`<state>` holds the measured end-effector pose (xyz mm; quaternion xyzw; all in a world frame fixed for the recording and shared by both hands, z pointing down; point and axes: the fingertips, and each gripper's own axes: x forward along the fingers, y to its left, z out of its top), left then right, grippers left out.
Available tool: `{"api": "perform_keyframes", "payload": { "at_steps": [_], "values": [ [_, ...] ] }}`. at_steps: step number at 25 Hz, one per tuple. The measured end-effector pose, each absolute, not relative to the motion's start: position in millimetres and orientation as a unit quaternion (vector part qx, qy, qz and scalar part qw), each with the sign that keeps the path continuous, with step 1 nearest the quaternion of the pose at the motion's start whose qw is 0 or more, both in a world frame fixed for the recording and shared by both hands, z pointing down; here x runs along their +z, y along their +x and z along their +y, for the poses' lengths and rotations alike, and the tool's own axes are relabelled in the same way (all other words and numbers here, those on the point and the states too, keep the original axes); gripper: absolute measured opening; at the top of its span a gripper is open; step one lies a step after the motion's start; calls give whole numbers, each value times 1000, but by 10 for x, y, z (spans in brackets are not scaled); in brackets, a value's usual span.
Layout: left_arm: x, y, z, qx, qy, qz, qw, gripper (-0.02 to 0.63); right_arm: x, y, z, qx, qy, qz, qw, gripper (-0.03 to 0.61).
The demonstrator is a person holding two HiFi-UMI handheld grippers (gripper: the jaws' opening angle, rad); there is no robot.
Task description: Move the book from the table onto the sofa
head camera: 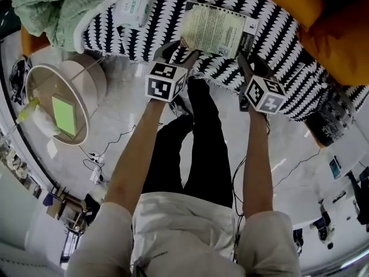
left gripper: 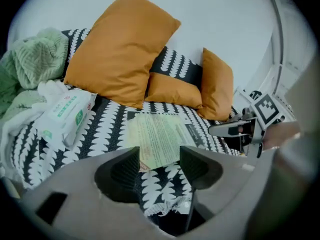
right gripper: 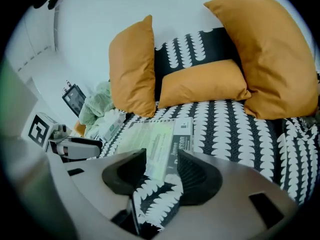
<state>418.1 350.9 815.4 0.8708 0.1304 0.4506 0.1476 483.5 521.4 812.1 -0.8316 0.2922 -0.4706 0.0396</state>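
The book [head camera: 216, 30], pale green with a dark spine strip, lies flat on the black-and-white patterned sofa [head camera: 282, 62] near the seat's front edge. My left gripper [head camera: 179, 52] hangs at the book's near left corner with its jaws open. In the left gripper view the corner of the book [left gripper: 157, 136] shows in the gap of the left gripper [left gripper: 159, 161], and no pad presses on it. My right gripper [head camera: 253, 67] stands open just in front of the book's right end. In the right gripper view the book [right gripper: 160, 141] lies beyond the right gripper [right gripper: 161, 166].
Orange cushions [left gripper: 120, 49] lean at the sofa's back. A green blanket [head camera: 52, 10] and a pack of wipes [head camera: 134, 2] lie at the sofa's left end. A round side table [head camera: 40, 77] with a green pad stands left on the floor. Cables [head camera: 101, 154] trail across the floor.
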Motion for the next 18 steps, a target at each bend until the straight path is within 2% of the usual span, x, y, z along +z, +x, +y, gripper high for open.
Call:
{"api": "perform_keyframes", "payload": {
  "at_steps": [10,18],
  "values": [
    [6813,3414,3650,388,900,141,139,247,6983,3815,5206,-444,-849,284,36,183],
    [5694,2849,3748,315,924,143,160,233,5950,3405,5373,-386,-880,273,41,169]
  ]
}}
